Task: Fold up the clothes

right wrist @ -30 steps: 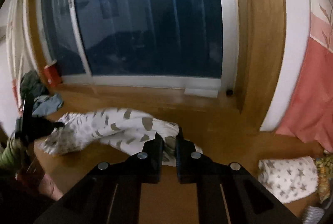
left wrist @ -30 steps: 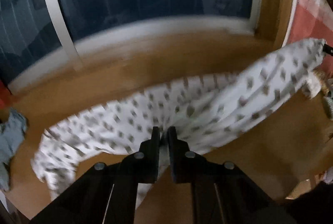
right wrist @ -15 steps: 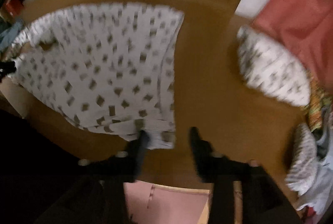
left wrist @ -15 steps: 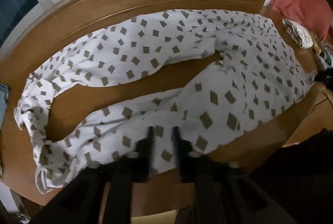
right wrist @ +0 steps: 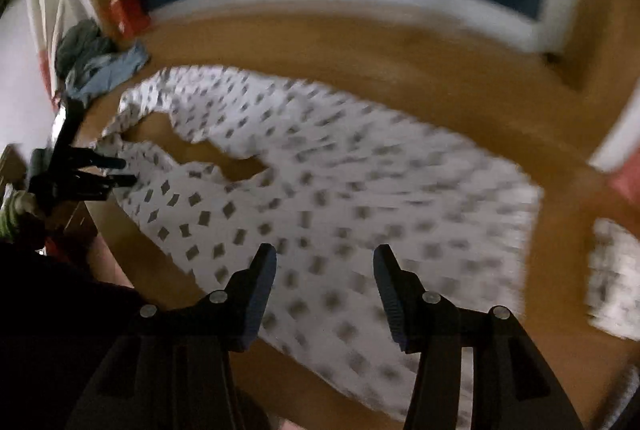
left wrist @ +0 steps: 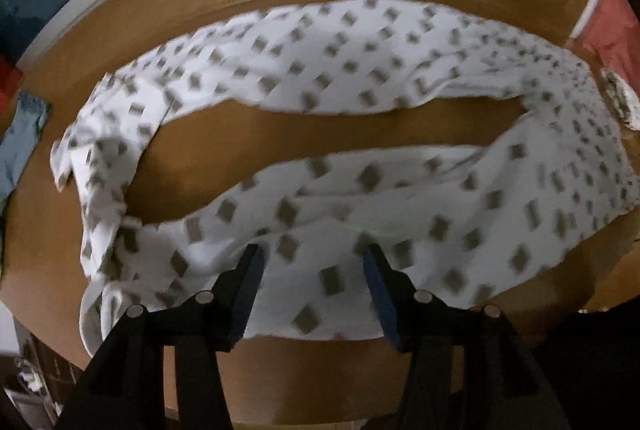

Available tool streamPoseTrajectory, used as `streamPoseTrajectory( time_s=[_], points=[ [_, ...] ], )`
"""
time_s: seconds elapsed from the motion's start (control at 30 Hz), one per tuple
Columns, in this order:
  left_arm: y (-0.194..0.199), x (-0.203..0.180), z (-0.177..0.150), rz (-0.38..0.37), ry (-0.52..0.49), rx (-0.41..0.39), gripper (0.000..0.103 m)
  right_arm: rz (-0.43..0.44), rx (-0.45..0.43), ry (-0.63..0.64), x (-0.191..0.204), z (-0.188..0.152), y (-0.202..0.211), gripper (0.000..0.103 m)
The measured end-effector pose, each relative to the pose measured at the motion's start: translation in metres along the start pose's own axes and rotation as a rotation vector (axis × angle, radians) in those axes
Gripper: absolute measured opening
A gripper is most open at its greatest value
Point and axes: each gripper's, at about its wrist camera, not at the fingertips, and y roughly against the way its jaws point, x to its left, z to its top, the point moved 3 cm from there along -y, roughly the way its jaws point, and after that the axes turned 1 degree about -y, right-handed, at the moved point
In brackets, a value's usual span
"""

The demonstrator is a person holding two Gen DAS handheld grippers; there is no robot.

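White trousers with small grey-brown squares [left wrist: 360, 78] lie spread flat on the wooden table [left wrist: 280, 126], both legs running leftward with a gap of bare wood between them. My left gripper [left wrist: 310, 254] stands open above the near leg, nothing between its fingers. In the right wrist view the same trousers [right wrist: 340, 182] lie across the table, waist end toward the right. My right gripper [right wrist: 324, 254] is open over the waist part, empty. The left gripper [right wrist: 120, 172] shows at the far left there, over the near leg's hem.
A blue-grey garment [right wrist: 104, 74] and a red box [right wrist: 128, 14] sit at the table's far left by the window. A folded patterned cloth [right wrist: 616, 270] lies at the right, with pink fabric [left wrist: 612, 30] behind it. The table's near edge [left wrist: 320, 370] is just below my fingers.
Both grippers held the trousers up a second ago, then laid them flat on the table. Both have since opened and let go, and now hover over the cloth.
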Motion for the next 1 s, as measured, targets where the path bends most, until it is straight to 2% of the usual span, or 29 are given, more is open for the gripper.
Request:
streamPoseTrajectory(
  time_s=[0.1, 0.2, 0.4, 0.5, 0.57, 0.63, 0.7, 0.77, 0.87, 1.0],
  points=[
    [0.000, 0.009, -0.008, -0.035, 0.047, 0.001, 0.050, -0.002, 0.068, -0.021, 0.011, 0.002, -0.043, 0.050],
    [0.000, 0.011, -0.017, -0.039, 0.044, 0.000, 0.051, -0.024, 0.123, -0.066, 0.011, -0.004, -0.068, 0.050],
    [0.009, 0.019, -0.031, -0.080, 0.049, 0.003, 0.051, -0.143, 0.163, -0.087, -0.002, -0.021, -0.067, 0.051],
    [0.022, 0.038, -0.030, -0.101, 0.076, -0.031, 0.051, -0.197, 0.204, -0.149, -0.013, -0.022, -0.065, 0.051],
    [0.034, 0.057, -0.028, -0.089, 0.085, -0.066, 0.051, -0.274, 0.214, -0.171, -0.011, -0.016, -0.061, 0.051],
    [0.041, 0.076, -0.022, -0.052, 0.081, -0.103, 0.051, -0.300, 0.157, -0.158, 0.006, -0.002, -0.050, 0.051],
    [0.046, 0.095, -0.011, -0.007, 0.077, -0.140, 0.051, -0.288, 0.082, -0.148, 0.031, 0.018, -0.042, 0.051],
    [0.042, 0.110, 0.004, 0.005, 0.068, -0.166, 0.051, -0.254, 0.029, -0.139, 0.055, 0.036, -0.046, 0.051],
    [0.027, 0.130, 0.026, -0.002, 0.043, -0.185, 0.052, -0.204, 0.014, -0.134, 0.084, 0.065, -0.077, 0.051],
    [0.002, 0.153, 0.040, 0.004, 0.059, -0.155, 0.051, -0.137, -0.005, -0.128, 0.120, 0.102, -0.119, 0.051]
  ],
)
